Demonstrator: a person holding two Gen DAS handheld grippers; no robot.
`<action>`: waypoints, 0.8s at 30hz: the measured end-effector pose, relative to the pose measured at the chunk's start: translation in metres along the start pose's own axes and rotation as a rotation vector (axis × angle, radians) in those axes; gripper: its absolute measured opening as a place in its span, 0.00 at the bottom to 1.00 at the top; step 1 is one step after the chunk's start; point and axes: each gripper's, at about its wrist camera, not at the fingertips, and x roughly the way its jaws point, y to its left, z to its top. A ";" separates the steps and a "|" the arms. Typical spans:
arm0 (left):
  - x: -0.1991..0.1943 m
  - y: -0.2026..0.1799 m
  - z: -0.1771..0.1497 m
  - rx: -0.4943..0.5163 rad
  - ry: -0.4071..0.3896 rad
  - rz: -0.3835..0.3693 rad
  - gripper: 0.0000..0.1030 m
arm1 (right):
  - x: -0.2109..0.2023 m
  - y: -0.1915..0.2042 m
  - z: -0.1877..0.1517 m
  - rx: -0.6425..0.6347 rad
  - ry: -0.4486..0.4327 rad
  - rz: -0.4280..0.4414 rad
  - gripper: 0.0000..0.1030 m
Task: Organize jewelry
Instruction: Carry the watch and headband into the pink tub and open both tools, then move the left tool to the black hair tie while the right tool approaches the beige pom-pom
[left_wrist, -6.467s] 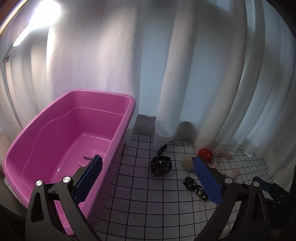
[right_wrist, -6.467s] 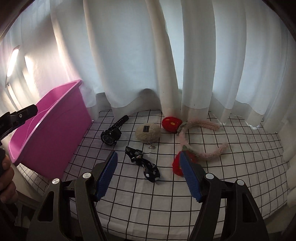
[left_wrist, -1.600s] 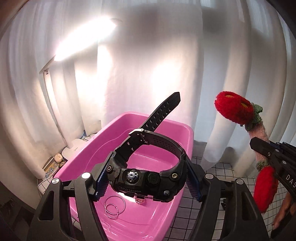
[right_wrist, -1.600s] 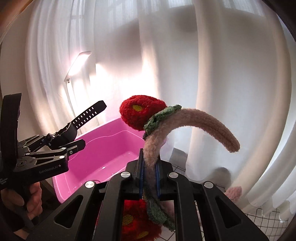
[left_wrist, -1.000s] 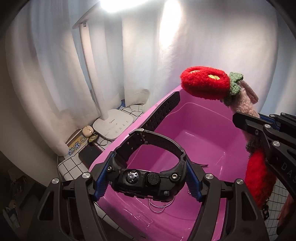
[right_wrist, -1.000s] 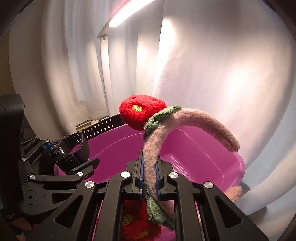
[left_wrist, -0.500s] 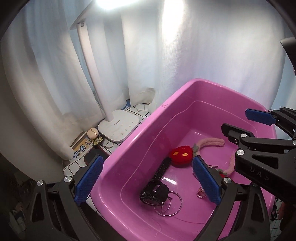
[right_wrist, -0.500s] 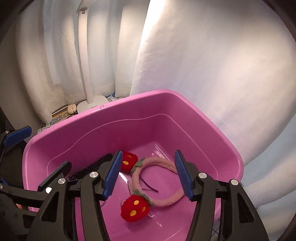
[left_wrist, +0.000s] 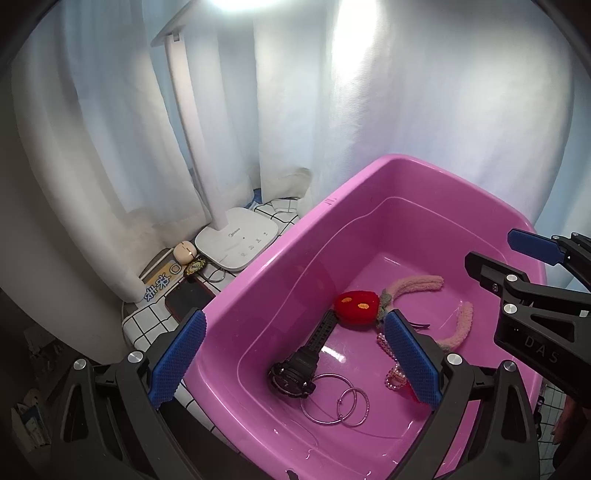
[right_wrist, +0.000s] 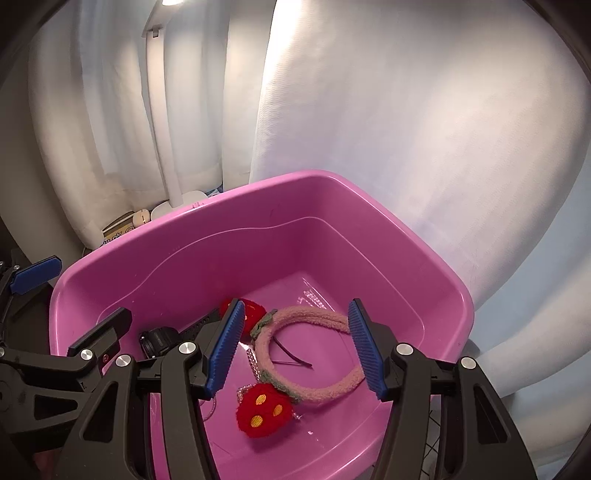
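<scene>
Both hand-held grippers hang over the pink tub (left_wrist: 436, 177), nothing between the pads. Left hand-held gripper (left_wrist: 295, 363): jaws spread wide. Right hand-held gripper (right_wrist: 295, 347): jaws have just been opening, now apart and empty.

Contents on the tub floor: black watch (left_wrist: 295, 376), fuzzy pink headband (right_wrist: 314, 354) at its 1 o'clock, two thin metal hoops (left_wrist: 336, 404) at its 5 o'clock, bead strand (left_wrist: 393, 373).

Risks (judgement): the two hand-held grippers sit close together and could knock on withdrawal; a low pad might snag the headband's plush or drag the beads.

Materials: tub smooth, glossy plastic; watch strap ribbed, rubbery; headband's strawberries (right_wrist: 264, 410) shaggy; hoops thin wire.
</scene>
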 end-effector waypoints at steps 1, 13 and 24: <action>-0.003 -0.001 -0.001 0.002 -0.004 -0.002 0.92 | -0.001 0.000 -0.002 0.004 -0.002 0.001 0.54; -0.050 -0.027 -0.020 0.006 -0.072 -0.100 0.92 | -0.047 -0.028 -0.055 0.148 -0.079 0.048 0.54; -0.120 -0.102 -0.040 0.045 -0.158 -0.340 0.93 | -0.130 -0.144 -0.176 0.367 -0.122 -0.099 0.59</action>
